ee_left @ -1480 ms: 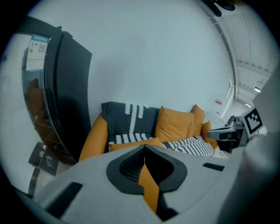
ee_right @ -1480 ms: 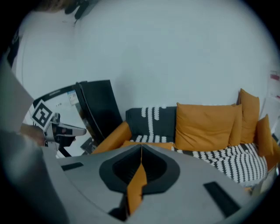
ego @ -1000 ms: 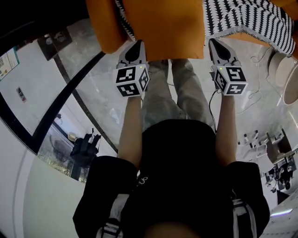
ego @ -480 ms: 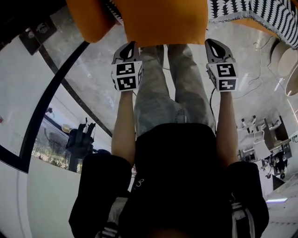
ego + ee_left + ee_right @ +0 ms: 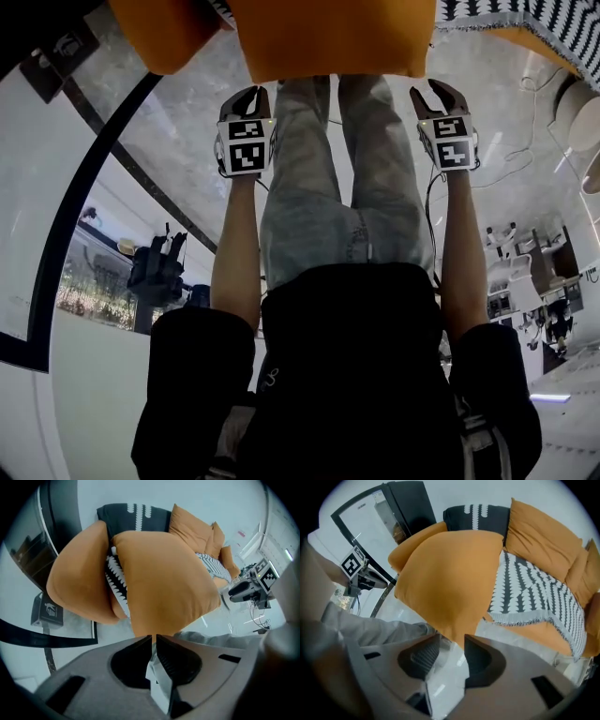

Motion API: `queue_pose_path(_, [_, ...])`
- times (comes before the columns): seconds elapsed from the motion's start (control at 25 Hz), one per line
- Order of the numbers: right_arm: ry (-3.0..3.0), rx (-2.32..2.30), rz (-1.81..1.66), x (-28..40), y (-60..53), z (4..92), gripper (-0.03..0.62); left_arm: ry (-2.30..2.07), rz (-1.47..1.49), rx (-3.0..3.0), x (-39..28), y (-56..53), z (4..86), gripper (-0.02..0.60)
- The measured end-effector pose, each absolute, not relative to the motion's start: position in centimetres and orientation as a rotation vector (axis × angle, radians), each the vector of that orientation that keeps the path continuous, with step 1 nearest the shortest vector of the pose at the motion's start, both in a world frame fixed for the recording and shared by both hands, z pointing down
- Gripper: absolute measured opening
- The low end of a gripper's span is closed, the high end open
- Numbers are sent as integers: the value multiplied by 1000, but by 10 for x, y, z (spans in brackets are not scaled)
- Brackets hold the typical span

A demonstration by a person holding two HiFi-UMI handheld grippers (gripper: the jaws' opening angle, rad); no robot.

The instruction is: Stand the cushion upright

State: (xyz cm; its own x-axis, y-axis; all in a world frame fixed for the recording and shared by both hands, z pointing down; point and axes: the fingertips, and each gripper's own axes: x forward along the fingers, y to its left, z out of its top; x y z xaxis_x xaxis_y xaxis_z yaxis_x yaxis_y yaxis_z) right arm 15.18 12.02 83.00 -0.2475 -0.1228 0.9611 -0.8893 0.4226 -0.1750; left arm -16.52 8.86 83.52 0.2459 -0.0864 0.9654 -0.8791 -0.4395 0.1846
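The big orange cushion leans at the front of the orange sofa, above my knees. My left gripper is shut, and the cushion's lower left corner tapers right into its tips. My right gripper is at the lower right corner. Its jaws are opening: the corner shows just past the gap and the pads are off it. The right gripper also shows at the edge of the left gripper view.
A black-and-white fringed throw lies over the sofa seat, with a dark patterned pillow at the back. A rounded orange sofa arm bulges to the left. My legs in grey trousers stand close against the sofa on the pale floor.
Both grippers have come down with the cushion, staying at its lower corners. The right gripper's jaws have parted from the corner; the left stays shut.
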Motion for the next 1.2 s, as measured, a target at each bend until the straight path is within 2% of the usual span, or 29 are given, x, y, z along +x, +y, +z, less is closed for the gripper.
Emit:
queue_pose_path(0.04, [-1657, 869, 954, 154, 126, 838, 150, -869, 1279, 1716, -166, 97, 841, 22])
queue_pose_path(0.08, [-1648, 849, 955, 156, 129, 845, 155, -843, 1282, 1696, -166, 104, 848, 66])
queue_pose_path(0.16, [-1632, 829, 941, 163, 132, 856, 161, -801, 1296, 1665, -168, 115, 861, 114])
queue_pose_path(0.6, [-1597, 789, 848, 178, 128, 905, 163, -826, 1526, 1604, -179, 116, 910, 170])
queue_pose_path(0.8, [-1604, 816, 858, 174, 121, 913, 161, -849, 1521, 1605, -171, 100, 917, 170])
queue_pose_path(0.88, [-1610, 838, 884, 173, 119, 913, 136, -834, 1522, 1604, -168, 99, 916, 165])
queue_pose_path(1.0, [-1621, 866, 923, 167, 116, 910, 76, -807, 1512, 1619, -166, 98, 910, 107])
queue_pose_path(1.2, [-1620, 896, 963, 164, 113, 897, 55, -788, 1503, 1625, -164, 95, 895, 66])
